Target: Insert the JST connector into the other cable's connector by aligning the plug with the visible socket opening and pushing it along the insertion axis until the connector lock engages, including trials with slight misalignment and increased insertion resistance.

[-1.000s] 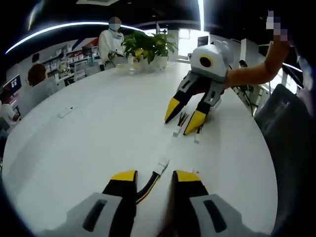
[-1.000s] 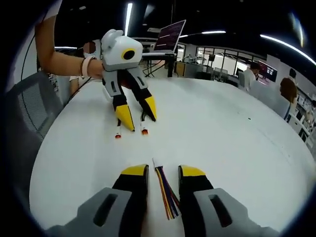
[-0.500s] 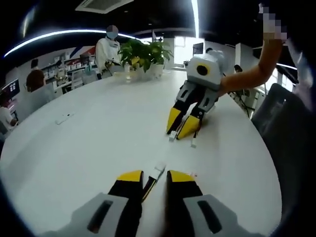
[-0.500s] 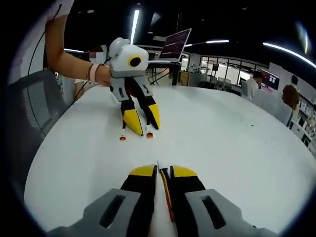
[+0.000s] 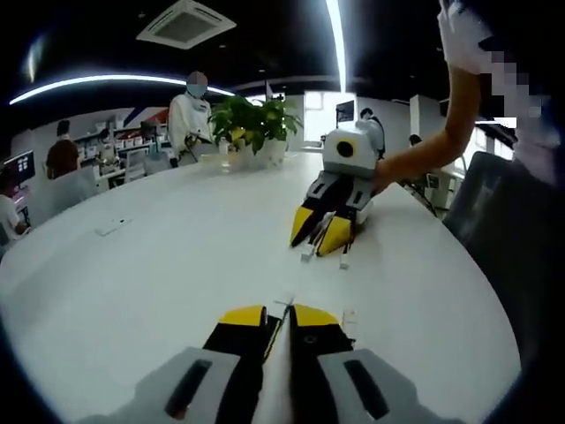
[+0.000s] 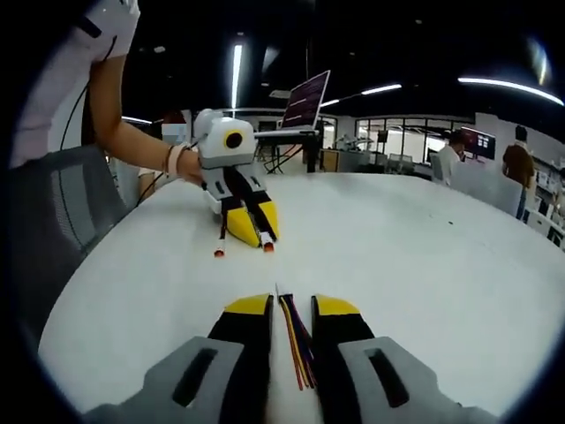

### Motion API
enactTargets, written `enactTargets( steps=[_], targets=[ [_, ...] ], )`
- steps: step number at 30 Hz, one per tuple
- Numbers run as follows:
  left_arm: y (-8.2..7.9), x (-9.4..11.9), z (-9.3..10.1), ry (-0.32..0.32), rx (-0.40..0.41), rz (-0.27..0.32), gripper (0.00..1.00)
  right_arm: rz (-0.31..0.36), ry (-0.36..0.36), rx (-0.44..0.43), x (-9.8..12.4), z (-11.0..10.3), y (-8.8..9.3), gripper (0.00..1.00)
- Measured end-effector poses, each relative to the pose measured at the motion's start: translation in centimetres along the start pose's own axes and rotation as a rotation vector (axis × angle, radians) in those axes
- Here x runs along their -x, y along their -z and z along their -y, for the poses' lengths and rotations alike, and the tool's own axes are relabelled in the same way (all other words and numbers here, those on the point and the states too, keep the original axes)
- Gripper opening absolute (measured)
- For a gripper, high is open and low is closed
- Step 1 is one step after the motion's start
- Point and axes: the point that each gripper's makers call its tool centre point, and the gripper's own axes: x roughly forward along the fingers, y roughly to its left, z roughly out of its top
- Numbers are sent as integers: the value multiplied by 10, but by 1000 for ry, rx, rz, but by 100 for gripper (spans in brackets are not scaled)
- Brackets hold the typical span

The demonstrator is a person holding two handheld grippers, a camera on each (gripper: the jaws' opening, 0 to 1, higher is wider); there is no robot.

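White and round, the worktop (image 5: pixel 159 274) carries both cables flat so I can pinch them: my left hand-held gripper (image 5: pixel 279 315) is clenched on the cable with the white connector (image 5: pixel 282 306), my right hand-held gripper (image 6: pixel 292 306) brackets the coloured wires (image 6: pixel 297 344) loosely.

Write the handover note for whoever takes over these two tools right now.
Left tool: shut on the left cable, whose white connector end pokes out past the tips.
Right tool: jaws stand close on either side of the coloured wires; I cannot tell whether they clamp them.
Both tools are low over the white table, facing each other and well apart.
Done: each cable sits between a tool's jaws.
Left: confirm the right grip, bring the connectors together, align plug with socket, push until the lock engages.
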Motion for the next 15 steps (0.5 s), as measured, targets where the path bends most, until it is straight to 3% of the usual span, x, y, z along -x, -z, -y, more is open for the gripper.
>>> enactTargets(
  steps=[15],
  targets=[
    [-5,-6,-2,22,81,97,1,33,-21,-7,-7,-2,-3,5]
  ],
)
